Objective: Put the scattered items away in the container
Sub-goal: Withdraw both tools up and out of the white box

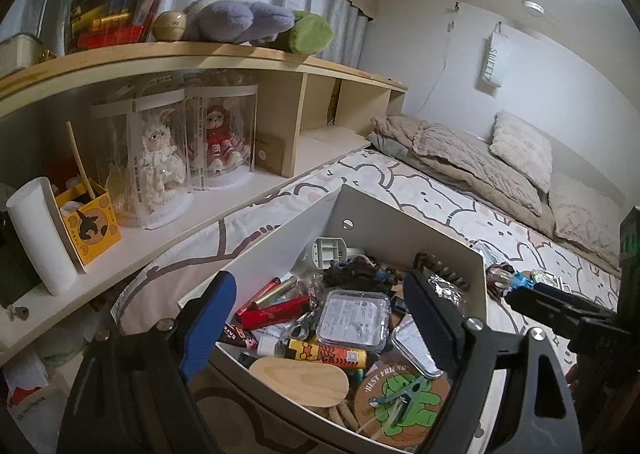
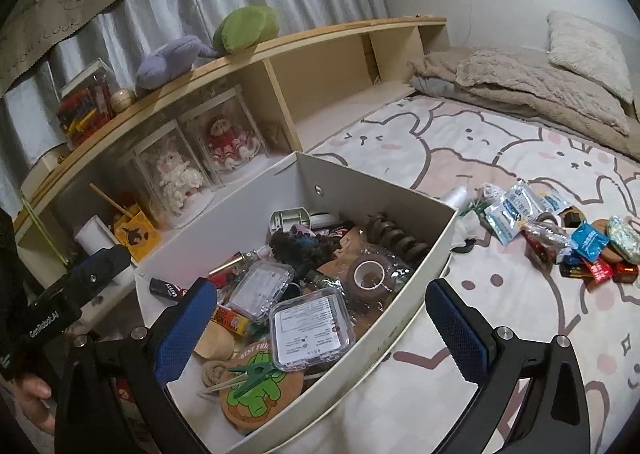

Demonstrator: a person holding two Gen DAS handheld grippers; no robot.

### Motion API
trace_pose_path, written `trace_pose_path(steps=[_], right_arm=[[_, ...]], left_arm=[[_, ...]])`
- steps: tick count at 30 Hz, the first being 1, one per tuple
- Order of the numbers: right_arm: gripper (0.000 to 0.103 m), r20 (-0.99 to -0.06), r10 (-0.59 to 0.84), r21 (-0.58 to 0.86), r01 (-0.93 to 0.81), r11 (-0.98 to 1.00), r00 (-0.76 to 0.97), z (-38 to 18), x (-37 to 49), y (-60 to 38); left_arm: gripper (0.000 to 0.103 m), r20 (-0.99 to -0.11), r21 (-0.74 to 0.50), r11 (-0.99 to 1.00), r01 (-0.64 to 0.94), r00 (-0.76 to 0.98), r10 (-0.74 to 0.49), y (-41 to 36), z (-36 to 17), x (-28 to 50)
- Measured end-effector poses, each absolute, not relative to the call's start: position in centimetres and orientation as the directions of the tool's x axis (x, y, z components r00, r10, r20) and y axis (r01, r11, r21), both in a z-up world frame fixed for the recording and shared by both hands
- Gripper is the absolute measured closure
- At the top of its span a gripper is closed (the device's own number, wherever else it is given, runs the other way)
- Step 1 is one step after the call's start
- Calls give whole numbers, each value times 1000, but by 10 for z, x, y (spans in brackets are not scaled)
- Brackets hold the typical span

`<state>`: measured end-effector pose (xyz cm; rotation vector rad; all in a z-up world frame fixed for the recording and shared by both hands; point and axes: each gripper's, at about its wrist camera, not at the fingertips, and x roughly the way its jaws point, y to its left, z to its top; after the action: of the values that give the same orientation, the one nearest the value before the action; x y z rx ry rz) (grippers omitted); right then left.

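A white box [image 1: 400,222] [image 2: 412,250] sits on the bed, full of small items: clear plastic cases [image 1: 354,320] [image 2: 312,330], a tape roll [image 2: 370,276], a green frog coaster [image 1: 404,400] [image 2: 256,394], a red tube [image 1: 274,312]. A pile of scattered items [image 2: 560,234], packets, wrappers and batteries, lies on the sheet right of the box; part of it shows in the left wrist view [image 1: 516,280]. My left gripper [image 1: 320,322] is open and empty over the box's near end. My right gripper [image 2: 320,330] is open and empty, straddling the box's right wall.
A wooden shelf unit [image 1: 224,62] [image 2: 320,42] runs along the left with doll cases, a yellow box [image 1: 90,222], a white tube [image 1: 40,234] and plush toys. Blankets and pillows [image 1: 500,162] [image 2: 540,74] lie at the head of the bed.
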<state>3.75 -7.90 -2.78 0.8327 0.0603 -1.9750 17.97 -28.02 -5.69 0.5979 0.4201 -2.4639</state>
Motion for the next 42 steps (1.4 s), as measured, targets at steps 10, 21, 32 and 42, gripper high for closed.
trace_pose_path(steps=[10, 21, 32, 42], right_arm=[[0, -537, -752, 250, 779, -574, -382, -14, 44, -56], [0, -490, -748, 188, 783, -592, -447, -1, 55, -31], [0, -456, -739, 128, 785, -606, -497, 4, 64, -6], [0, -432, -732, 98, 779, -619, -527, 8, 65, 9]], left_arm=[[4, -488, -125, -809, 574, -746, -453, -258, -47, 181], [0, -463, -90, -822, 563, -754, -466, -231, -35, 184], [0, -454, -57, -835, 547, -759, -467, -206, -30, 183], [0, -442, -29, -842, 538, -763, -472, -187, -27, 180]])
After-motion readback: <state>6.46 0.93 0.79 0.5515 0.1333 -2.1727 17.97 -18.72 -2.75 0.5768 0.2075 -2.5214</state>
